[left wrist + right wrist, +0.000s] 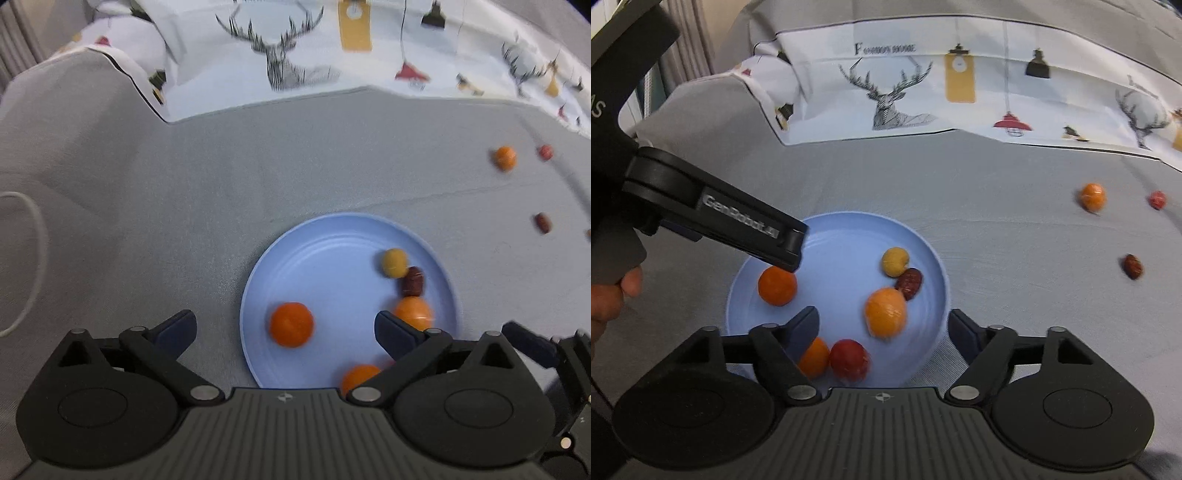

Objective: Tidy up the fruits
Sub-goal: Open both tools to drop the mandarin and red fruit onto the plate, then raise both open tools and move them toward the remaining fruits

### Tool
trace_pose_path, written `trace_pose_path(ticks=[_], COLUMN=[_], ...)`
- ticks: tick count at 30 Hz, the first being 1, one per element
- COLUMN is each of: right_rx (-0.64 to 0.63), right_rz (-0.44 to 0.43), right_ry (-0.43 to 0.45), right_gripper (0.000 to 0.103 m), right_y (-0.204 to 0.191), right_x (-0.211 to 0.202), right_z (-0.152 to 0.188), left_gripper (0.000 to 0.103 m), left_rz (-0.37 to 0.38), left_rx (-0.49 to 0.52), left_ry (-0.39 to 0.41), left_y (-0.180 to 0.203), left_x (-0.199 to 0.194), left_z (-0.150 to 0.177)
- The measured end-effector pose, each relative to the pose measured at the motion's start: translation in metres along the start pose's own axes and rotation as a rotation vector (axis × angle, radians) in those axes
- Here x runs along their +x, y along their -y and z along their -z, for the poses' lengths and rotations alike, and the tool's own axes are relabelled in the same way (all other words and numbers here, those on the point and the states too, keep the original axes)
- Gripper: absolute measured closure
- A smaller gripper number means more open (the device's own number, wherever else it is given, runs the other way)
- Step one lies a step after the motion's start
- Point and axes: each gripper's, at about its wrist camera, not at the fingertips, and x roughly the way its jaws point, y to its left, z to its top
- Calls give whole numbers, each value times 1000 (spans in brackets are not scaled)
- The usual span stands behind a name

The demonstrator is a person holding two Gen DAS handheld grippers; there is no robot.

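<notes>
Now orange [291, 324] lies in plate [332, 236] between spread left claw [284, 330] fingers.

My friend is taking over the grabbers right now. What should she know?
Left gripper: open, holding nothing, over the blue plate.
Right gripper: open, holding nothing, over the plate's near side.
On the plate: four orange fruits, one under the left gripper, a yellow fruit, a dark red date and a red fruit.
Done: seven pieces are on the plate.
Left: on the grey cloth to the right lie an orange fruit, a small red fruit and a dark date. The left view hints at one more at its edge, too cut off to name.
</notes>
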Motion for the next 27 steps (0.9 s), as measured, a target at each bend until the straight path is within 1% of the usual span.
trace_pose_path(ticks=[4,6,10,14,17,20,22,27], right_rx=[61,96,193,266,301,335,339,376], right_rz=[13,26,35,38,50,74,101,139], right_ry=[17,33,97,160,205,249,278,301], right_gripper=[21,21,21,21,21,20,20,18], right_y=[11,16,33,53,65,77,82,93], right_x=[-47,-71,-126,-175,-207,-233,-246,-261], right_z=[3,3,5,6,9,14,18,34], left_gripper=[0,0,0,0,0,0,0,0], left_rz=[-9,-13,-51,1,50,109,142,216], left_rx=[-29,-21,12,-50,-44,-20,-6,-12], left_ry=[26,62,141,293,347,393,418,451], left_y=[5,11,21,25,38,52,60,69], left_x=[-70,-114,-209,-307,-364,-404,-424,-451], left_z=[-3,-6,-12,-2,5,16,24,42])
